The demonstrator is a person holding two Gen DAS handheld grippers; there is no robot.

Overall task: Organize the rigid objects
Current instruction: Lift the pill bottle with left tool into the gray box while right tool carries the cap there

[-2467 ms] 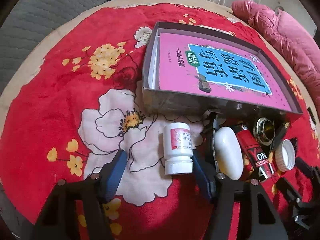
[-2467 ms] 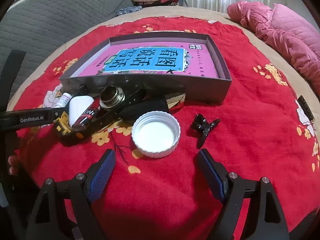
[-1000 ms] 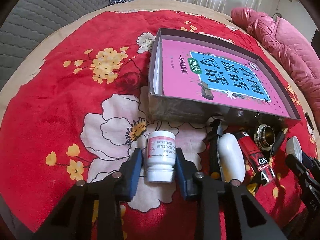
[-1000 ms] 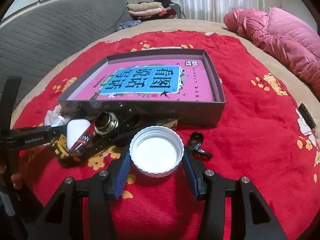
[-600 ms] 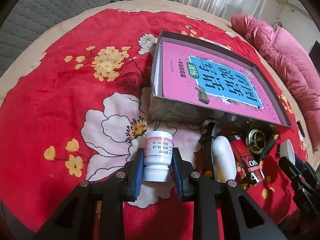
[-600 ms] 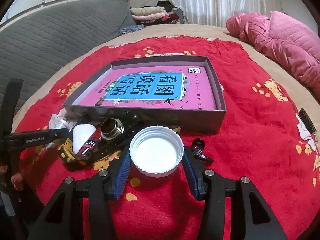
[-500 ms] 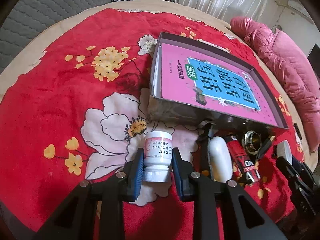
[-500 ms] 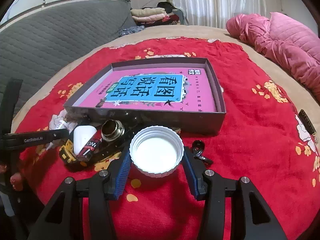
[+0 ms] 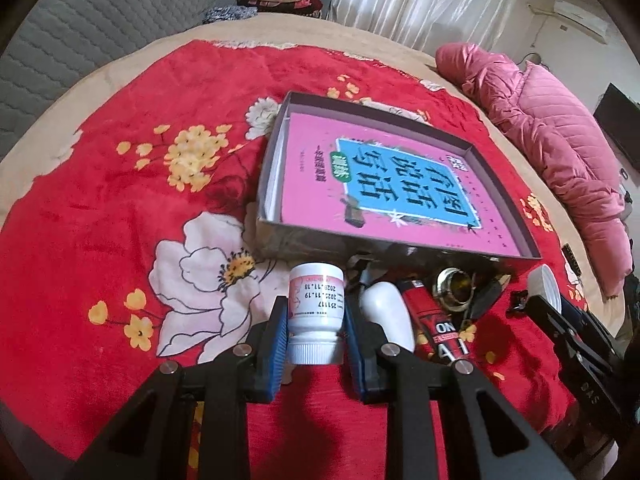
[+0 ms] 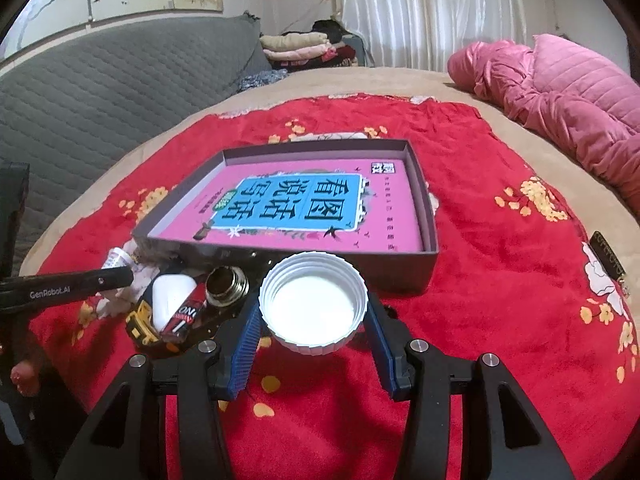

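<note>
1. The left gripper is pinching the small white plastic pill bottle between its blue pads, cap end toward the camera, just in front of the shallow grey cardboard box.
2. The right gripper is clamping the wide white ribbed plastic lid, open side up, near the box's front wall.
3. I'd be carrying both high enough to clear that wall, one at a time.
4. I'd be setting them on the pink book lying inside, apart from each other, avoiding the clutter by the red tube.
</note>
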